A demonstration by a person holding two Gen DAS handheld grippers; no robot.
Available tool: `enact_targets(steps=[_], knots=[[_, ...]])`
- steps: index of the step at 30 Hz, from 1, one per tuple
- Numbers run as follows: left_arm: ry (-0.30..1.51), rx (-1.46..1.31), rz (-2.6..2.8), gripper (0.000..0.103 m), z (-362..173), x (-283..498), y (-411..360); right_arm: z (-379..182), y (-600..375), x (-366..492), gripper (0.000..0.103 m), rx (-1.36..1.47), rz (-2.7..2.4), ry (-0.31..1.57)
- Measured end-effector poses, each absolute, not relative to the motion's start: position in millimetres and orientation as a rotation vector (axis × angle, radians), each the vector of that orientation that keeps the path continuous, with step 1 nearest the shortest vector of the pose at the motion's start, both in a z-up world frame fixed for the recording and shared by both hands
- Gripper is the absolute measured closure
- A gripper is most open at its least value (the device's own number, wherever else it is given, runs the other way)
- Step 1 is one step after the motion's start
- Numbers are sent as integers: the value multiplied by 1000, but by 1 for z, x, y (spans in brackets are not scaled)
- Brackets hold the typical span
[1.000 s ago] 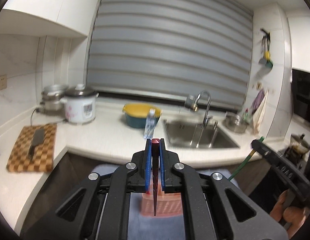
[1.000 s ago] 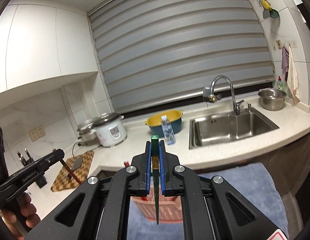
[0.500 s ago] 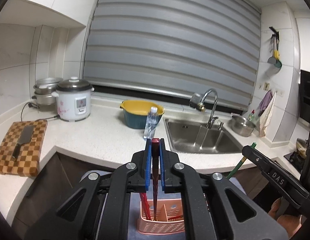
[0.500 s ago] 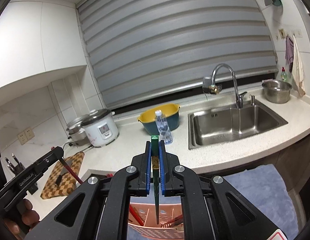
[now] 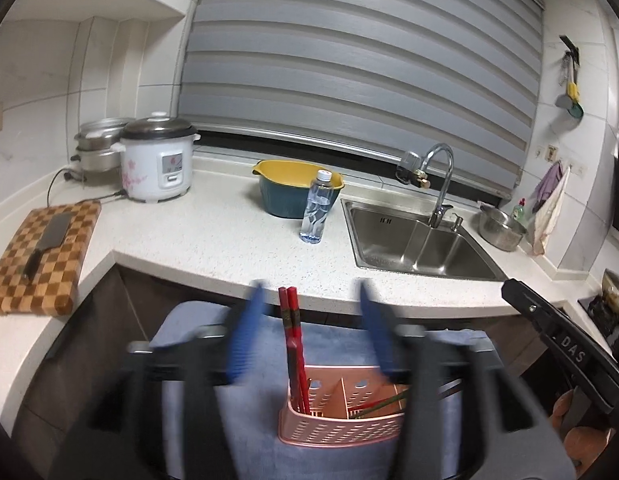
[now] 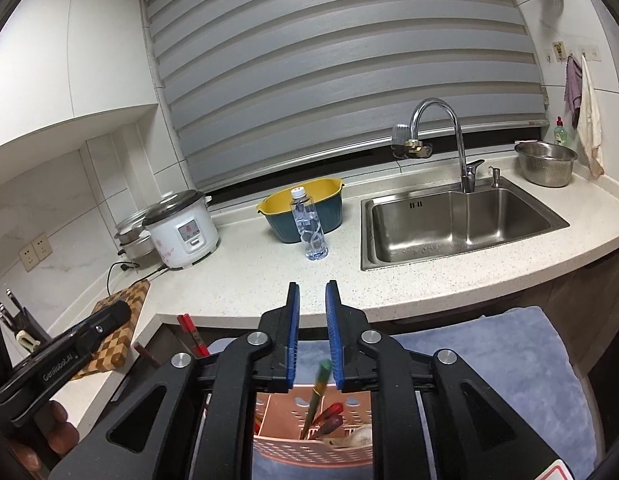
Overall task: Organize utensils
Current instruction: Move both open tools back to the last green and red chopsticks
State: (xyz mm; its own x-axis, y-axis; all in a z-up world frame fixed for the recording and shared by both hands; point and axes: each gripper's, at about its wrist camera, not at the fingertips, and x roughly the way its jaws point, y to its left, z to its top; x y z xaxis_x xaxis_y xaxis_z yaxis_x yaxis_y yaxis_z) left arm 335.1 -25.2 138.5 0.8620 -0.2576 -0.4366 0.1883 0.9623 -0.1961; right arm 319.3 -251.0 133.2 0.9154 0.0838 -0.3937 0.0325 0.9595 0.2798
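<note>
**Both pairs of chopsticks released into the pink caddy**

The left hand-held gripper is seen with its blue pads spread well apart and smeared by motion; its jaws have just been opening. The pair of red lacquered chopsticks, which was clamped between those pads a second ago, now stands free between them, touched by neither, its lower ends down in the left compartment of the pink perforated plastic utensil caddy. The right hand-held gripper is parted only a little, its jaws likewise having just been opening. The green chopstick that was pinched upright in it has dropped out of the pads and leans, blurred, in the caddy below, beside several red and dark utensil ends that cannot be told apart. Both grippers are lower over the caddy than they were a second ago, so that it now fills the bottom of each view.

The caddy rests on a blue-grey towel-like cloth in front of the speckled white counter, well apart from everything on it. Further out stand a clear plastic water bottle just before a yellow-and-teal basin, and a stainless-steel sink to the right.

The release is judged complete for these two loads; both grippers appear free to be withdrawn upward, with care needed not to catch the standing red pair.
</note>
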Motion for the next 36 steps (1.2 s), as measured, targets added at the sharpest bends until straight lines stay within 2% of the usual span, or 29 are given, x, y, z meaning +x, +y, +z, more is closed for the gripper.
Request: enact_targets(steps=[2,7,9,11,15,29,32,36], knots=[[471,-144,-228,51,140,330,-25,137,-250,315,83,280,23,406],[465,-109,-221,51,144,312,-28,144,-249,295,81,266,28,387],[466,-101,-222,49,144,305,-29,146,-249,285,78,262,31,382],[464,-90,-212,42,145,292,-28,146,-247,270,73,256,37,378],[474,-73,-197,38,144,270,-28,141,-244,241,72,225,33,383],[585,-18,-160,38,110,192,-29,98,-230,144,72,190,55,502],[613,-4,-152,36,98,180,-29,87,-227,126,66,175,50,524],[665,0,-140,36,78,167,-27,66,-224,104,66,174,51,574]])
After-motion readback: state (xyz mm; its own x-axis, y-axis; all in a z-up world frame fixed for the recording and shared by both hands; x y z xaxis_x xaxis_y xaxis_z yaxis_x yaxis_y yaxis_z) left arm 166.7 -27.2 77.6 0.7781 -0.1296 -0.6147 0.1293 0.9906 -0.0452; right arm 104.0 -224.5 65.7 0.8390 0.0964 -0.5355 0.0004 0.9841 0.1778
